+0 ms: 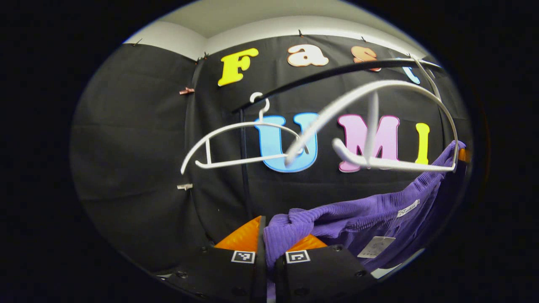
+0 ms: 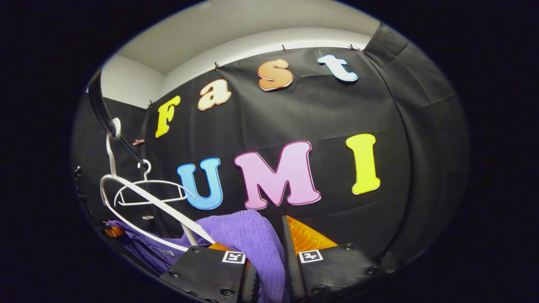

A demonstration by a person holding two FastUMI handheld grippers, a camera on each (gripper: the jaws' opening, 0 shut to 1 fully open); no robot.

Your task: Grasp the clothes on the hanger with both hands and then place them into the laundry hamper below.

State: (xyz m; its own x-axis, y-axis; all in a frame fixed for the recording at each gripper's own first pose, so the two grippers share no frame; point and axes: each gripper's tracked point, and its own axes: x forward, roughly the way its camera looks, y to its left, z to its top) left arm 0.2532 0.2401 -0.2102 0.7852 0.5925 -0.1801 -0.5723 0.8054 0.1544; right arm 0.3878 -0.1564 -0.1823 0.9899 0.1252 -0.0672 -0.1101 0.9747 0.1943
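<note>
Both grippers — left gripper (image 1: 266, 248), right gripper (image 2: 269, 256) — pinch a purple ribbed garment (image 1: 358, 210), soft, light and floppy, slung between them below the bare white hanger (image 1: 396, 126) on its black rail (image 1: 337, 71); shoulder folds look the surest hold.

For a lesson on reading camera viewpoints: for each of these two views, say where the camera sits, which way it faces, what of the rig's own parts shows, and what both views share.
Left gripper view: rides on the left gripper, facing the booth wall; its own two fingers pinch the purple garment beneath a white hanger.
Right gripper view: rides on the right gripper, facing the same wall; its fingers clamp the purple garment.
Shared: the garment, the near hanger, a second hanger and the black rail.
</note>
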